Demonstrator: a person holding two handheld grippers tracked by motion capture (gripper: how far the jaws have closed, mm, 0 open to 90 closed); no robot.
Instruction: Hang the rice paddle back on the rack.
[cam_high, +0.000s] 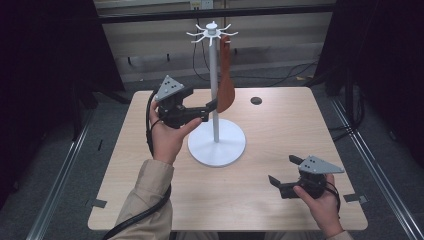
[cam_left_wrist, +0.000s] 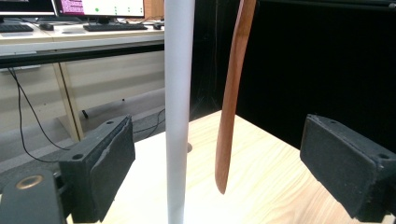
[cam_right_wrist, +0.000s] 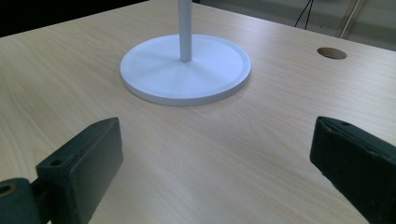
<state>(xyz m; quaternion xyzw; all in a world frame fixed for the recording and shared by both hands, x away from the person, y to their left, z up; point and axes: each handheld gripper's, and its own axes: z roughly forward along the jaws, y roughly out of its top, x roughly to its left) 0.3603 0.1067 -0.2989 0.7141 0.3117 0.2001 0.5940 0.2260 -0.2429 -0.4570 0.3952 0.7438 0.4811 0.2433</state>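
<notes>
Reddish-brown wooden spatula (cam_high: 226, 85) hangs from a hook of the white metal stand (cam_high: 215, 80) on the light wood desk (cam_high: 280, 125), apart from the pads. Left gripper (cam_high: 212, 106) gapes wide around both pole and blade, gripping nothing; pulling back carelessly could nudge the pole or swing the spatula off. Right gripper (cam_high: 283, 171) rests wide, empty, near the desk's front.

A spatula (cam_high: 225, 82) hangs from the stand (cam_high: 216, 145) mid-table (cam_high: 280, 200), just right of its pole.

No text, label, brand, number or sign is readable anywhere.
</notes>
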